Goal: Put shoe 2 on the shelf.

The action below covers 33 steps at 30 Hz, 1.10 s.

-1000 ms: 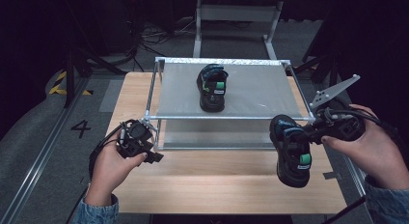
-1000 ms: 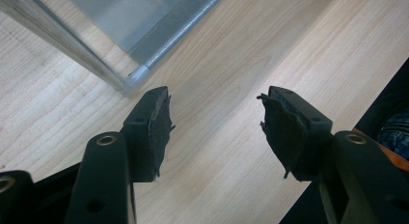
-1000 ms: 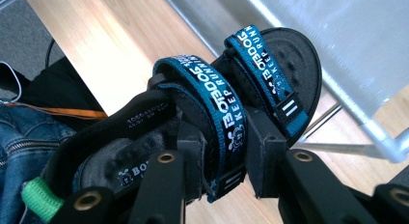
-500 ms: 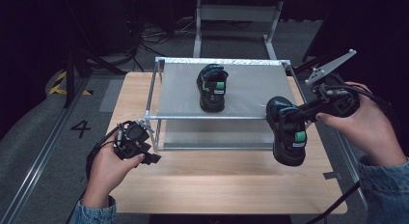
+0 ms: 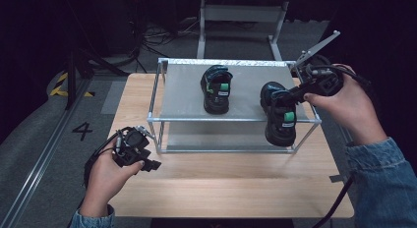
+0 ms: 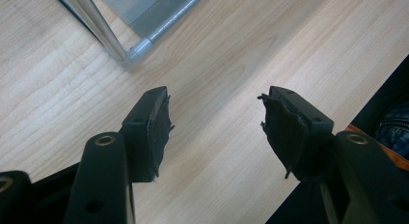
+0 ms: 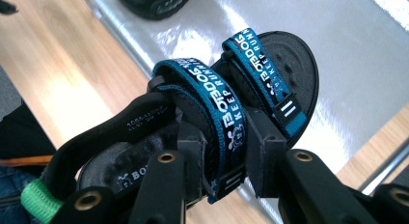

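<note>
Our right tool (image 5: 287,94) grips a black sandal (image 5: 280,115) by its blue strap at three o'clock; our left tool (image 5: 147,161) rests wide open, empty, at eight o'clock on the desk (image 5: 231,188).

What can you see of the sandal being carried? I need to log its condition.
The carried sandal is black with a dimpled footbed, two blue webbing straps printed in white lettering, and a green loop at the heel. The right hand-held gripper is shut on one strap. In the high view the sandal hangs tilted, toe downward, over the front right edge of the metal rack, apart from the other sandal. No damage shows.
</note>
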Motion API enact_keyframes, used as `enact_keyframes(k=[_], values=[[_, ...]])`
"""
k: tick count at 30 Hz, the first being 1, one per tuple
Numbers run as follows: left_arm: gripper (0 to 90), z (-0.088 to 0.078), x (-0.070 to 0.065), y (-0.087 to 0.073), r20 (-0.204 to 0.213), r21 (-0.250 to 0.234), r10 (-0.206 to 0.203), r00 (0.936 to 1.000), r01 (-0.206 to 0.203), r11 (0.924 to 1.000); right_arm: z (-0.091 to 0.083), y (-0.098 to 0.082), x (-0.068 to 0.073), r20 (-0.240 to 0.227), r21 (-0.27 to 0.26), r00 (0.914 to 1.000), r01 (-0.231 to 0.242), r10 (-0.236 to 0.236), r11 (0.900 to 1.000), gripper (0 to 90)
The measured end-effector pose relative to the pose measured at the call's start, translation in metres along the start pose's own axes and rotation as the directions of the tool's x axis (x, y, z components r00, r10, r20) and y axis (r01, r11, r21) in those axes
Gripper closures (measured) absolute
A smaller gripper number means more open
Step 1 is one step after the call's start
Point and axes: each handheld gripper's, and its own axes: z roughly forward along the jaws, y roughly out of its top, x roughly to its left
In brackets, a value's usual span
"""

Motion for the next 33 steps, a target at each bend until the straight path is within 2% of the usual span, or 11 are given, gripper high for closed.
enact_keyframes(k=[3,12,13,20,25,33], values=[[42.3,0.000,-0.001,-0.003,-0.004,0.004,-0.010,0.9999,0.010,0.9999,0.007,0.011,-0.007,-0.020,-0.022,0.9998,-0.008,0.008,1.000,71.2],[42.4,0.000,-0.002,-0.012,-0.012,0.006,-0.027,0.9996,0.028,0.9996,0.027,0.035,-0.021,-0.008,-0.022,0.9999,-0.012,0.011,1.000,71.2],[42.4,0.000,-0.002,-0.014,-0.013,0.007,-0.026,0.9996,0.026,0.9996,0.028,0.037,-0.022,-0.017,-0.024,0.9998,-0.015,0.014,1.000,71.2],[42.4,0.000,-0.001,-0.019,-0.014,0.014,-0.043,0.9990,0.043,0.9990,0.038,0.052,-0.026,-0.020,-0.026,0.9998,-0.011,0.011,1.000,71.2],[42.4,0.000,-0.001,-0.021,-0.014,0.010,-0.040,0.9991,0.040,0.9991,0.048,0.067,-0.030,-0.027,-0.035,0.9994,-0.022,0.021,0.999,71.2],[42.4,0.001,0.000,-0.017,-0.003,0.013,-0.031,0.9995,0.031,0.9994,0.061,0.080,-0.032,-0.047,-0.035,0.9984,-0.032,0.030,0.999,71.3]])
